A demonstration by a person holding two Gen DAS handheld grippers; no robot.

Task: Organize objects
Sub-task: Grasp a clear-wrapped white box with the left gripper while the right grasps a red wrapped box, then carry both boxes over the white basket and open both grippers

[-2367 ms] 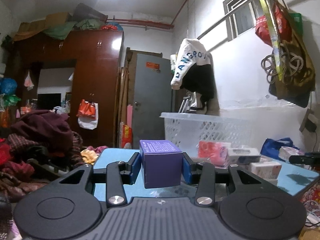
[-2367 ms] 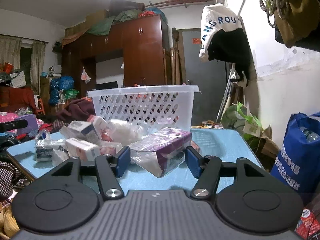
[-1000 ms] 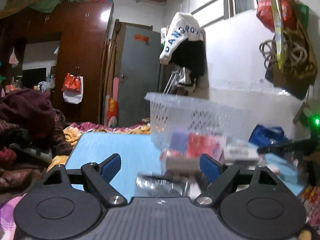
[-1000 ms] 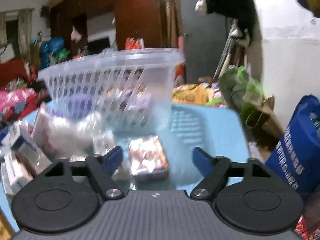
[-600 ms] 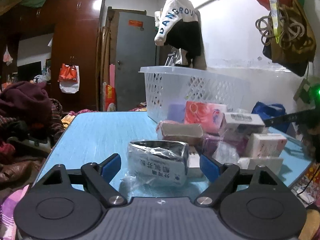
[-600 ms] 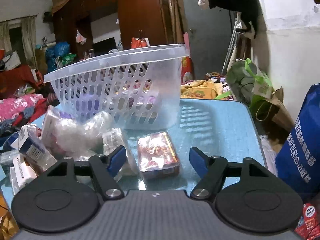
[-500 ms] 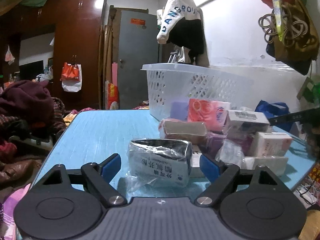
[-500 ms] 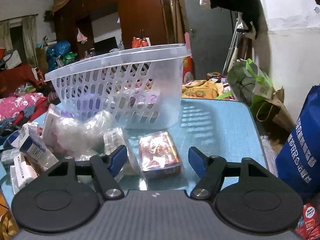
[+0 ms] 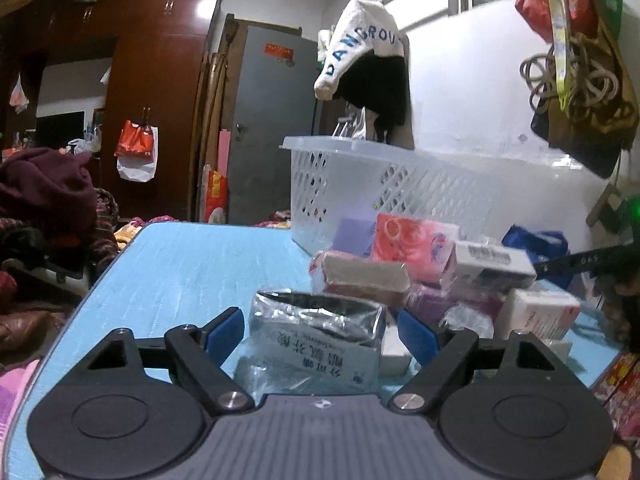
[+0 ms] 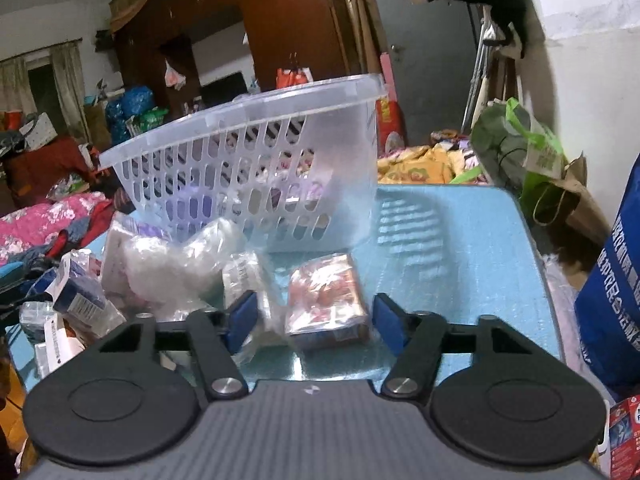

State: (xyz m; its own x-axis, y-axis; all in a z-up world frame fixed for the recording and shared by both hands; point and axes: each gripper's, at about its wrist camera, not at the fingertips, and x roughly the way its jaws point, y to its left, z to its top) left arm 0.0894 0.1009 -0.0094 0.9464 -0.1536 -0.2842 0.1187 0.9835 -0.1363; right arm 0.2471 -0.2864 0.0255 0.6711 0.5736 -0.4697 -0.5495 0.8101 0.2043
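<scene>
Left wrist view gives us the left gripper (image 9: 321,330) with its blue-padded fingers (image 9: 226,330) spread wide, released. Between them, touching neither pad as far as we can tell, lies a crinkled silver foil packet (image 9: 316,338) with printed characters, sitting on the light blue table (image 9: 192,264), whose surface has a fine streaked grain. Just beyond the right finger we see a jumble of small cartons: a flat box in clear wrap (image 9: 364,278), a glossy pink pack (image 9: 414,246) and a white carton (image 9: 492,262). Farther ahead of the fingers stands a translucent white plastic basket (image 9: 360,188) with slotted walls.

On the right wrist view, our right gripper (image 10: 313,317) is likewise spread and released. A rectangular box in shiny, wrinkled clear film with a reddish print (image 10: 326,300) lies on the table between its fingers, nearer the right one, clear of both pads. Beside the left finger we see crumpled clear plastic bags (image 10: 176,260) and a blue-and-white carton (image 10: 78,298). The perforated basket (image 10: 256,168) stands just beyond, tilted in view.
</scene>
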